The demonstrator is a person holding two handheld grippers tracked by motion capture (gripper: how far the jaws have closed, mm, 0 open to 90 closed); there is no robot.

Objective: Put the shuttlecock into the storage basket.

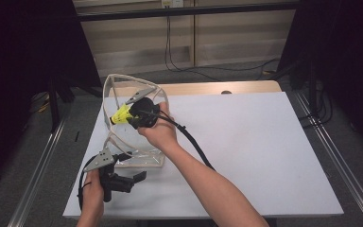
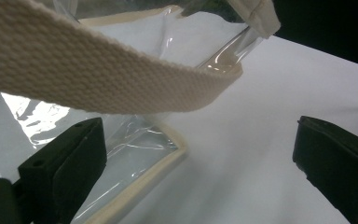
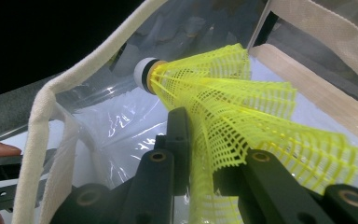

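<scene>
A clear plastic bag (image 1: 123,142) with cream fabric trim stands on the left part of the white tabletop (image 1: 264,151), its mouth facing me. My right gripper (image 1: 131,116) is shut on the net skirt of a yellow shuttlecock (image 1: 121,115) and holds it inside the bag's mouth. In the right gripper view the shuttlecock (image 3: 242,107) is pinched by the right gripper (image 3: 205,154), with its white cork (image 3: 144,72) pointing into the bag. My left gripper (image 1: 134,165) rests open near the bag's bottom corner. The left gripper (image 2: 198,135) holds nothing, and a cream strap (image 2: 98,79) hangs above it.
The white tabletop stretches far to the right of the bag. A strip of wooden table (image 1: 203,88) shows behind it. Metal rails (image 1: 42,161) run along both sides on the floor, and cables (image 1: 184,66) lie behind. Dark curtains flank the scene.
</scene>
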